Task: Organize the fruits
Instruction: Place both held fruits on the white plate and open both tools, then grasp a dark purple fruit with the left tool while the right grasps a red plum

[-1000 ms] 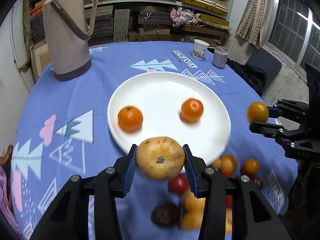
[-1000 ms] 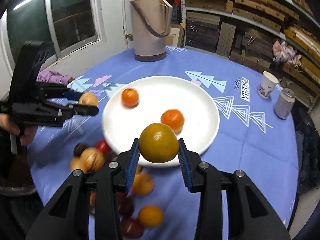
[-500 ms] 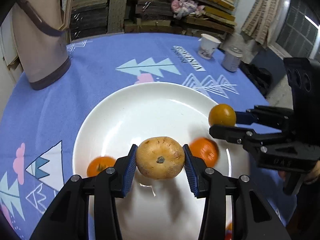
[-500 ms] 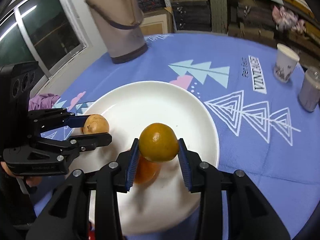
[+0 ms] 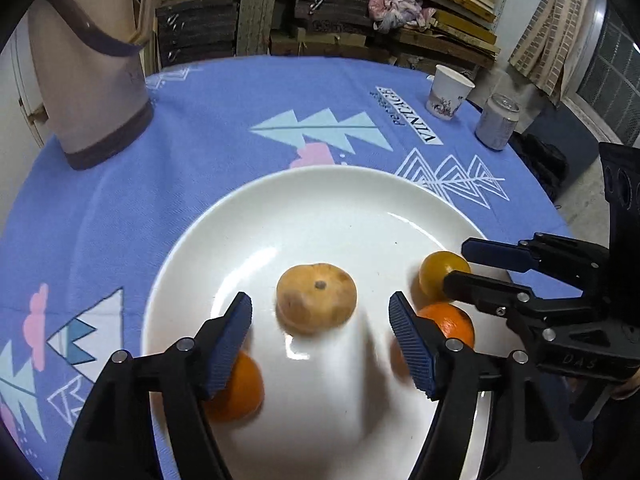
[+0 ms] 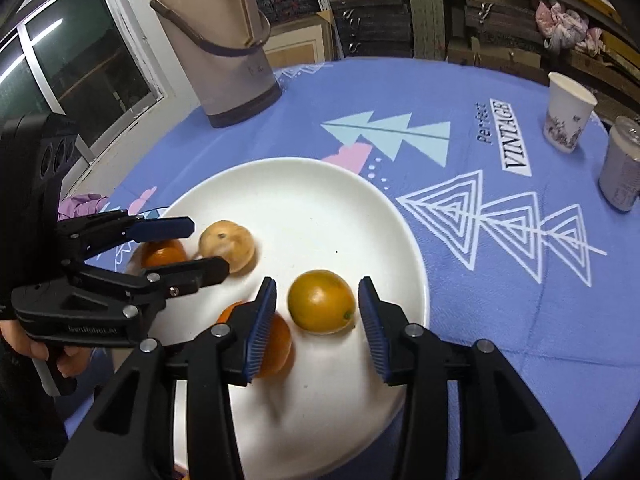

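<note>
Fruits are now lying on the white plate (image 5: 304,200); near, the left gripper (image 5: 320,320) is opening, its pads clear of the tan fruit (image 5: 316,298) it carried; farther right, the right gripper (image 6: 316,320) is opening off the yellow-orange fruit (image 6: 322,302); both deliveries are looking complete.

Both wrist cameras are looking steeply down along their tools, close above the white plate (image 5: 304,208), the left one facing it from the left and the right one from the right; both are sharing it and the flask (image 6: 224,40).
</note>
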A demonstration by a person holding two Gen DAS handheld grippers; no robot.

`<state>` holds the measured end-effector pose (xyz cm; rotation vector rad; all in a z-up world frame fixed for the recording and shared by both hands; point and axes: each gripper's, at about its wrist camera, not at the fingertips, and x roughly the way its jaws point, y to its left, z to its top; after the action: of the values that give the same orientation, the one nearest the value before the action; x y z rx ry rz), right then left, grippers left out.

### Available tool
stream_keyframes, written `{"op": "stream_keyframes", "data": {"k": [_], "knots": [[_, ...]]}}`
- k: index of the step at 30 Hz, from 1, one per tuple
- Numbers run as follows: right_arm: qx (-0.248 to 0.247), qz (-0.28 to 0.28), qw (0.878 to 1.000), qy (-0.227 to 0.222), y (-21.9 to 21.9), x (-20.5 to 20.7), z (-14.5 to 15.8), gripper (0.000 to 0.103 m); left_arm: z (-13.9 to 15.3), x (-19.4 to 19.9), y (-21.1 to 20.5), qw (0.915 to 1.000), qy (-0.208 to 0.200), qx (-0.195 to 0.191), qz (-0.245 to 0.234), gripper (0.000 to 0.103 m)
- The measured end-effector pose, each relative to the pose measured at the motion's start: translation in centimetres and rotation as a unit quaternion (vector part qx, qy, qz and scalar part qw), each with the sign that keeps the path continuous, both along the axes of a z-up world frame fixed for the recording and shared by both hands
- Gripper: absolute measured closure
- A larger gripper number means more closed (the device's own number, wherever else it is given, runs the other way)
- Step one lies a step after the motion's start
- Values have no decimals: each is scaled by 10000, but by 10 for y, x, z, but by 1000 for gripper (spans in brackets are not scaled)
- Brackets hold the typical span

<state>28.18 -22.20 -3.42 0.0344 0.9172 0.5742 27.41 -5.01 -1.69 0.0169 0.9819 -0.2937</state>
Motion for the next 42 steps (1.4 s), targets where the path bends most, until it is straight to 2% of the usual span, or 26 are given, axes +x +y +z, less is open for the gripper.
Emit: {"op": "stream_keyframes", "data": {"k": [2,5,8,11,14,16,21,24,31,32,33,35,40,42], "knots": [[74,-47,9999,-97,-6,-12,9,59,5,-7,2,10000,-19,9,7,31],[68,-152,9993,-347,-14,-34,21,38,15,-25,9,9999,-88,-80,-3,31],[112,-205,9977,-629,-23,-67,34,29,26,-47,17,9996,-252,-125,30,31],[108,-334,9957,-859,-30,-99,43,11,34,-72,24,9992,-369,-125,-12,28],[81,-438,9929,-1099,-36,-139,45,5,38,-101,30,9986,-522,-77,-99,25],[10,-513,9927,-1089,-39,-160,41,5,38,-120,36,9984,-533,-94,-155,24],[237,-303,9966,-726,-42,-205,24,5,33,-158,51,9989,-387,-232,-108,24],[47,-276,9965,-786,-40,-229,18,5,28,-181,54,9987,-489,-113,-108,24],[-307,-238,9967,-718,-33,-260,1,6,16,-209,62,9991,-323,-287,-50,22],[-368,-193,9966,-705,-31,-262,-1,12,15,-211,62,9991,-327,-281,-43,22],[-411,-117,9970,-642,-29,-265,-6,26,13,-215,63,9991,-335,-270,-48,22],[-447,-52,9979,-475,-26,-264,-14,40,11,-219,66,9992,-307,-270,-31,21],[-542,49,9980,-333,-18,-262,-26,40,2,-221,73,9994,-188,-279,3,21],[-619,85,9976,-300,-14,-259,-30,46,-1,-222,74,9996,-152,-229,-16,21]]}}
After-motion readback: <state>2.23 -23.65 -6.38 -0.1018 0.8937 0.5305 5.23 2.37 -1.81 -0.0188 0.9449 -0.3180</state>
